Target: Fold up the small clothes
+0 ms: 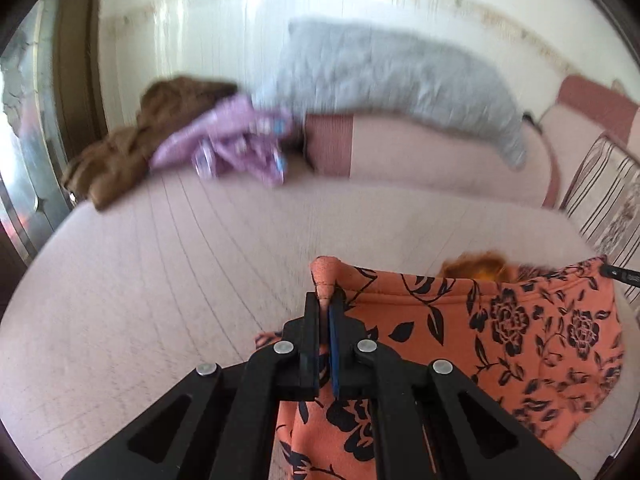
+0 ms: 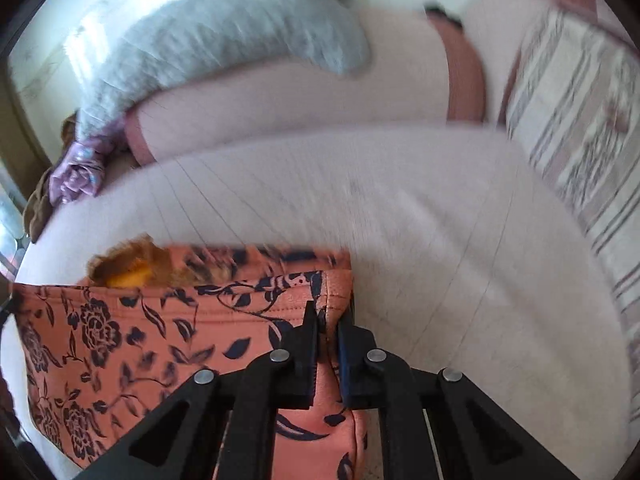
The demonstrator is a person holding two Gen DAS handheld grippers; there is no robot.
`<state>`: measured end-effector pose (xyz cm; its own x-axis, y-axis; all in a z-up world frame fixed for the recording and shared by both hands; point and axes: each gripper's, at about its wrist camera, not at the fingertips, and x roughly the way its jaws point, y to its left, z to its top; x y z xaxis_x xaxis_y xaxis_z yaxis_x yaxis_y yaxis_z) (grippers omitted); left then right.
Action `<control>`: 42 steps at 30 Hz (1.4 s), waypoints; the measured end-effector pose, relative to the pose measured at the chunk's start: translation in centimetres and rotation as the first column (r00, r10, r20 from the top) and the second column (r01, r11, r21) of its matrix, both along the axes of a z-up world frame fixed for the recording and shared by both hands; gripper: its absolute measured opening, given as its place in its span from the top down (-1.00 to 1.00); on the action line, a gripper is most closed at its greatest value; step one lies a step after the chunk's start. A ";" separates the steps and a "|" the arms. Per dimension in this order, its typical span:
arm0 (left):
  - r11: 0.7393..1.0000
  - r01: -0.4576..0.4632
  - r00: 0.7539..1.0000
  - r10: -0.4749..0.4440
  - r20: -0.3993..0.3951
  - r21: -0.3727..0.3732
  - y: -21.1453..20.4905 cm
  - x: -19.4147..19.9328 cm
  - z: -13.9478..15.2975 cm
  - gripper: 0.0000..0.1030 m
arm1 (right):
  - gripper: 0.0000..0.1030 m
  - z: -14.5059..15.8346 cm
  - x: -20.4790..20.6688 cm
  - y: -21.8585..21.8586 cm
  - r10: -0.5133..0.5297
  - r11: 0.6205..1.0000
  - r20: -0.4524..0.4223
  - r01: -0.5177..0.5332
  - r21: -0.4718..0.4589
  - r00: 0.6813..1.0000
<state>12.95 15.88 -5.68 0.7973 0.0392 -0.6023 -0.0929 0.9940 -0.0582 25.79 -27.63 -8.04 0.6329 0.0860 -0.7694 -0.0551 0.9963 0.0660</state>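
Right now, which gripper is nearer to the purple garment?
Left. The left gripper holds the floral garment's corner on the purple garment's side; the right gripper holds the far corner.

You've got plenty of soft daylight here, coming in from the window (image 1: 24, 128) on the left, so nothing's dim. Motion blur smears the far stuff in both views, especially the grey blanket (image 1: 384, 80) and the wall behind it. The black fisheye rim bends everything near the edges, and there's no harsh glare, just faint shadows
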 end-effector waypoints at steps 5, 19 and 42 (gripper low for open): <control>0.998 -0.058 0.997 0.057 -0.052 -0.016 1.6 1.8 -2.1 0.92 | 0.84 2.0 2.9 1.2 0.018 1.000 0.058 -0.017 -0.016 0.998; 0.982 -0.153 0.983 0.139 -0.123 -0.115 5.1 -3.2 -4.1 -0.15 | -0.28 -0.8 -1.9 -4.2 -0.120 0.967 0.023 0.112 0.229 0.992; 0.867 -0.338 0.939 0.286 -0.189 -0.367 0.0 -12.2 -10.5 -0.02 | 0.51 -11.8 -12.2 -4.3 -0.333 0.542 -0.322 0.460 0.704 0.886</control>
<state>0.79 15.92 -16.19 0.7003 0.0162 -0.7136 -0.4267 0.8110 -0.4003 13.57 -31.91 -19.83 0.6464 0.4293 -0.6308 0.4053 0.5072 0.7606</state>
